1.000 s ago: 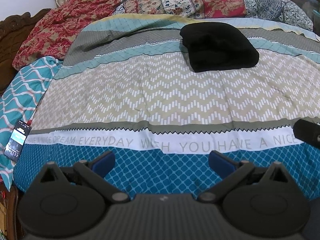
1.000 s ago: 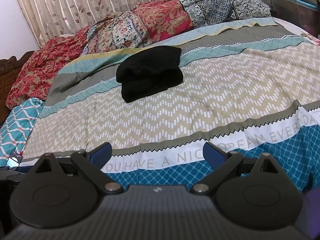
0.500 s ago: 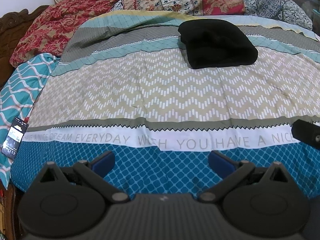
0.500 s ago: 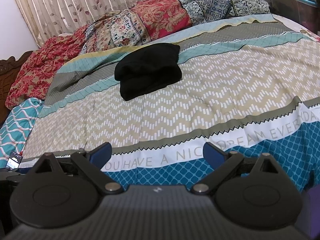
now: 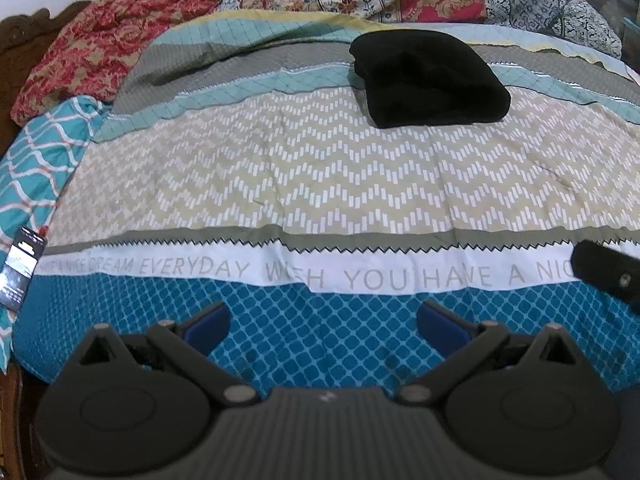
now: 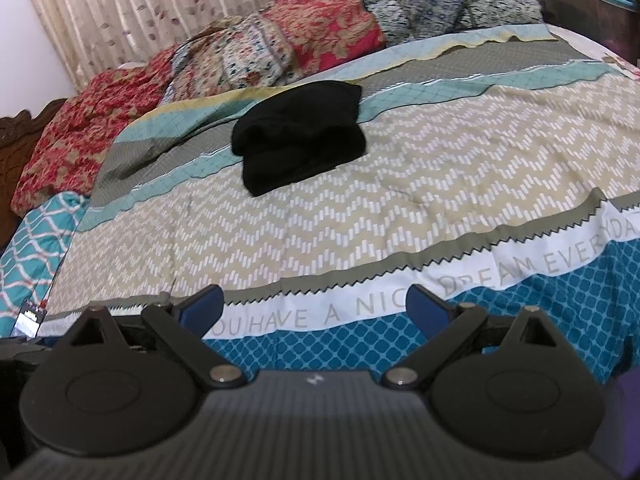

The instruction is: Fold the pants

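The black pants (image 5: 430, 80) lie in a small, thick bundle far up the bed (image 5: 320, 184), on the grey and light blue stripes. They look folded over more than once, with one layer on top of another. So the folding looks done, or almost done. The stack is a bit lumpy in the right wrist view, so maybe a last pat to make it flat is all that is left. That is only a guess.

The left gripper (image 5: 323, 324) is spread wide and holds nothing. The right gripper (image 6: 314, 307) is spread wide too, and it is also empty. Both hang over the near edge of the bed, above the dark blue part of the blanket. They are well apart from the pants. A bit of the right gripper shows at the right edge of the left wrist view.

The bed has a big blanket with zigzag marks in the middle and a white band with grey letters on it. At the far end lie bunched quilts (image 6: 280, 52) in red, flowered and dark blue cloth. A curtain (image 6: 160, 4) with leaf shapes hangs behind them. A dark wooden headboard (image 5: 28, 28) shows on the left. A phone (image 5: 20, 268) lies at the left edge of the bed, on a blue and white cloth.
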A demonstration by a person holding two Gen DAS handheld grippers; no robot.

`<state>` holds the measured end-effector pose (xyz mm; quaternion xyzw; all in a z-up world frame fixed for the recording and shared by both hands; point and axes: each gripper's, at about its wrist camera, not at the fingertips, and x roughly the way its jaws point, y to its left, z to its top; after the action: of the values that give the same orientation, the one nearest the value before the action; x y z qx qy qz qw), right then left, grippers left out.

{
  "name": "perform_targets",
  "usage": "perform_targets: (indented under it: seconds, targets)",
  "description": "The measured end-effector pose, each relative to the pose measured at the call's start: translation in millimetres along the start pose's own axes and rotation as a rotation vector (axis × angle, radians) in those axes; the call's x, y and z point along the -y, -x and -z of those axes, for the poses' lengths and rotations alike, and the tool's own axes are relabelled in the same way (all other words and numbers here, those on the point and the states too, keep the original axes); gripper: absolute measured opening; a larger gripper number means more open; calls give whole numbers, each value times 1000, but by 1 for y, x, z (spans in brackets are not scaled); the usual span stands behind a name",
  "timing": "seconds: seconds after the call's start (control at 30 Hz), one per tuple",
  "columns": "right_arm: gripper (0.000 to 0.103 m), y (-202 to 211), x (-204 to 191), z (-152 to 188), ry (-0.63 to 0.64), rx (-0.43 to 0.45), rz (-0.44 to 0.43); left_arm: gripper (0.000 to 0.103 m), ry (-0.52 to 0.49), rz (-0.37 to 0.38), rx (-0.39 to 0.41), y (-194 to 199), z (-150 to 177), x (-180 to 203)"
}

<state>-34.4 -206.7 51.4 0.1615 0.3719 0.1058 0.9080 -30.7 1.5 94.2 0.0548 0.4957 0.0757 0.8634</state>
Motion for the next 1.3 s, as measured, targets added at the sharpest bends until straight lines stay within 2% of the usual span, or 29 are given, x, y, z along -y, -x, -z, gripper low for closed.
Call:
perform_targets:
  seconds: [0.37, 0.8, 1.3]
  targets:
    - [99, -4, 0, 2, 1, -17, 5, 103, 32, 36, -30, -3, 1, -2]
    - [99, -5, -2, 2, 10, -24, 6, 103, 29, 39, -38, -4, 2, 1]
    - [99, -5, -3, 2, 12, -28, 5, 103, 2, 9, 2, 1, -1, 2]
